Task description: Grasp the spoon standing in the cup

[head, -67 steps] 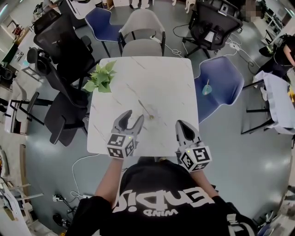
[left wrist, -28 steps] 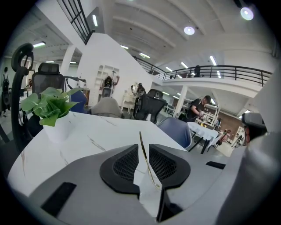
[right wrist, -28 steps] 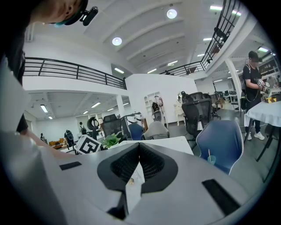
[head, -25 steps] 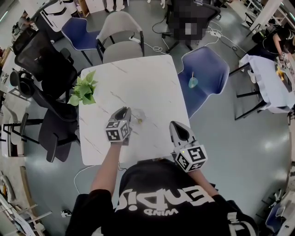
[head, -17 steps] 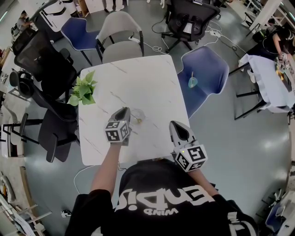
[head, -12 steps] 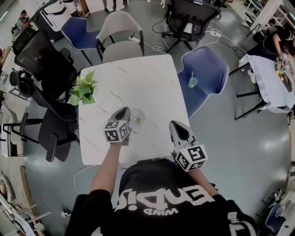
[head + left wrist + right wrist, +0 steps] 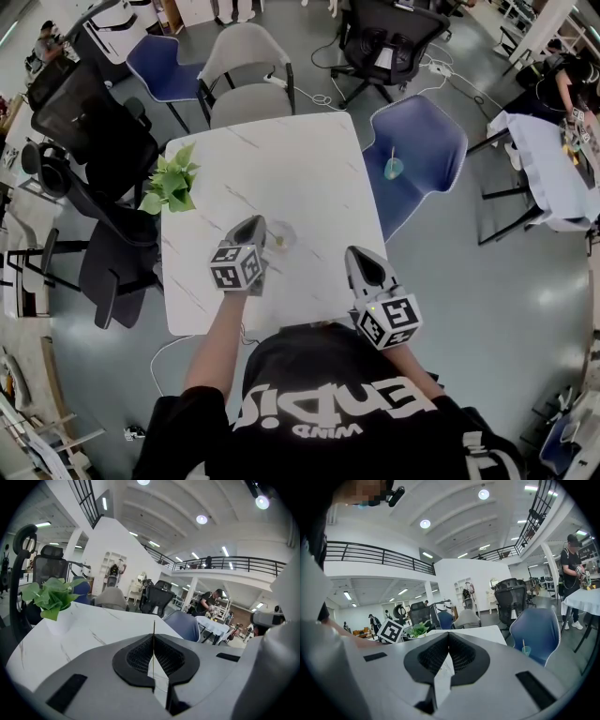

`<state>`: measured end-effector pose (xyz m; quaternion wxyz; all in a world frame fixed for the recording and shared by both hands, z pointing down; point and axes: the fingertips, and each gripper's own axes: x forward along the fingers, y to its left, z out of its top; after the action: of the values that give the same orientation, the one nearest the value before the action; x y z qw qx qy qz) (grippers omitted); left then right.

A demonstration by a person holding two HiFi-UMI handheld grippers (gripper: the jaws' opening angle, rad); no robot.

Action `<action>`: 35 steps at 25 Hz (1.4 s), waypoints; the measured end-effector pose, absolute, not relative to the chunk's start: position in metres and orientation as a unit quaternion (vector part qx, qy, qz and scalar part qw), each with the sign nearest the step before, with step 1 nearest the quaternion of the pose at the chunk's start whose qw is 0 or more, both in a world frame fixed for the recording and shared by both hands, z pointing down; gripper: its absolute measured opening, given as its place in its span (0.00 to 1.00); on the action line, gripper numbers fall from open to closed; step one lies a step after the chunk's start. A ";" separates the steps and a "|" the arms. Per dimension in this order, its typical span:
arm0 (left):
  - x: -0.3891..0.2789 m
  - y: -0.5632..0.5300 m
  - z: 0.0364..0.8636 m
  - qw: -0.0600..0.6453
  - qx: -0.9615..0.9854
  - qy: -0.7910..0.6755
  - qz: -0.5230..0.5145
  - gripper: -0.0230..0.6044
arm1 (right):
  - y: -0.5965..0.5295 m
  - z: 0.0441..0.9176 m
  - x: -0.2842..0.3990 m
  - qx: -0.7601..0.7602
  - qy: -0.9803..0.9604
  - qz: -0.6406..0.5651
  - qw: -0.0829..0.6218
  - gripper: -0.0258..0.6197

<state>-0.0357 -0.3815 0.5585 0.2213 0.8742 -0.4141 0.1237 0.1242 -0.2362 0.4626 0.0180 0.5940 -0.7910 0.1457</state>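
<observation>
While left fingers (image 7: 136,658) close on spoon (image 7: 153,629) — right fingers (image 7: 433,657) shut, empty, near table edge (image 7: 375,246).

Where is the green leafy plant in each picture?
Head view: the plant sits at the left edge of the table.
Left gripper view: plant at far left, on the table.
Right gripper view: plant small, left of centre.
Shared landmark: the white table.

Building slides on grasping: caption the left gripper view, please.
Left gripper, jaws closing tight on the thin spoon, potted plant beyond.
</observation>
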 end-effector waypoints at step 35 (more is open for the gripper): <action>-0.063 -0.328 0.409 0.146 0.894 -0.423 -0.021 0.06 | -0.239 0.465 0.110 0.571 -0.808 0.144 0.022 0.06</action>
<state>-0.0626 -0.3278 0.4085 0.1457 0.8941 -0.4229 -0.0214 0.1096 -0.2390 0.4648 0.0218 0.5710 -0.8080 0.1437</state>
